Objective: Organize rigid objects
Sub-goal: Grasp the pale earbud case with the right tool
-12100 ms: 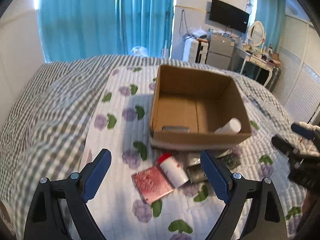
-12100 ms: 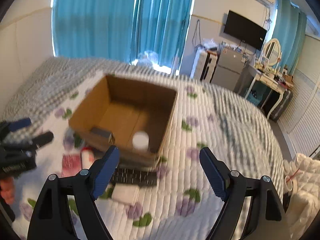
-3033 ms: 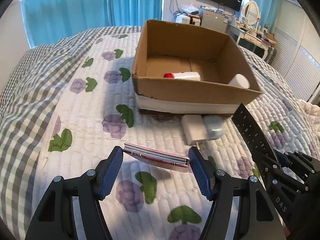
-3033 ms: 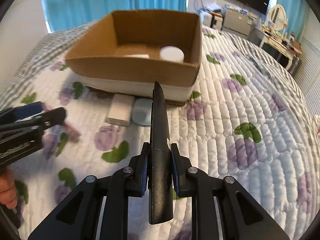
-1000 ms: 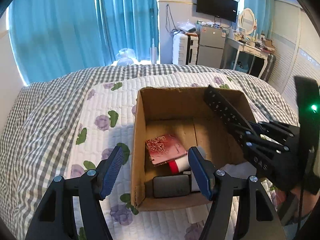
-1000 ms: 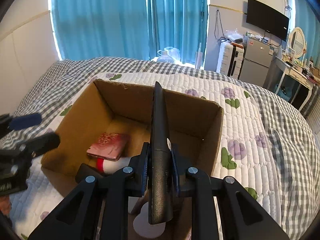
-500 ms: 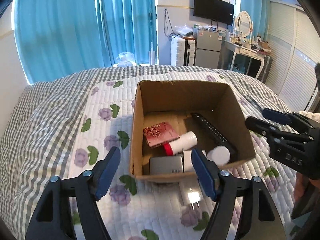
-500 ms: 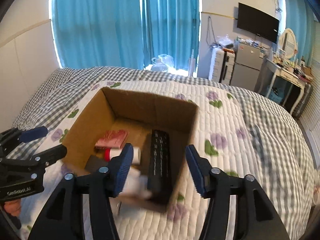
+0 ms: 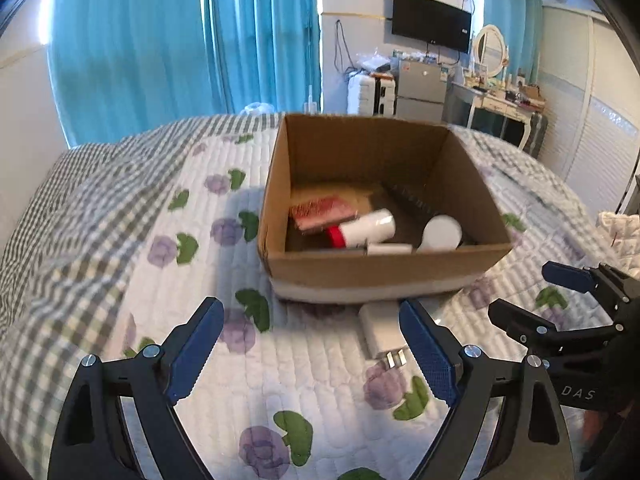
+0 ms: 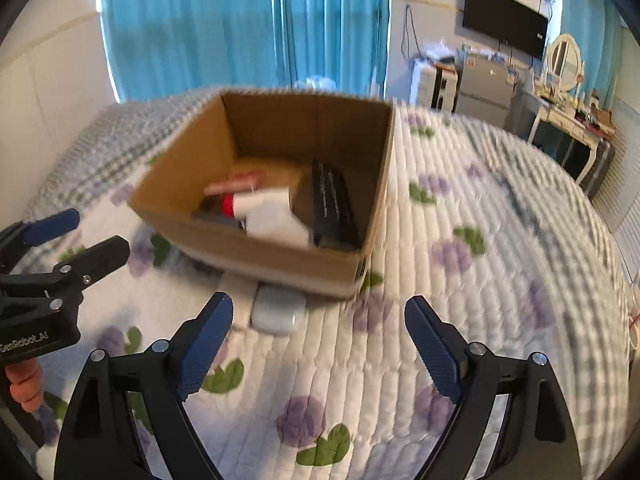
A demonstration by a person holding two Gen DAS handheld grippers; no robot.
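Observation:
A cardboard box (image 9: 384, 272) stands on the quilted bed and also shows in the right wrist view (image 10: 272, 256). Inside lie a red patterned case (image 9: 322, 210), a white bottle with a red cap (image 9: 362, 232), a white round jar (image 9: 440, 234) and a black remote (image 10: 332, 204). A white charger plug (image 9: 380, 330) and a pale grey case (image 10: 278, 312) lie on the quilt against the box's near wall. My left gripper (image 9: 312, 352) is open and empty, low over the quilt before the box. My right gripper (image 10: 318, 344) is open and empty, just short of the grey case.
The bed has a white flowered quilt (image 10: 460, 280) over a grey checked cover (image 9: 60, 208). Blue curtains (image 9: 180, 48), a wall TV (image 9: 432, 20), a small fridge (image 9: 420, 92) and a dressing table (image 9: 504, 104) stand beyond the bed.
Both grippers have dropped lower and drawn back toward the near side of the box. The remote, released half a second ago, lies in the box. Both grippers stay open.

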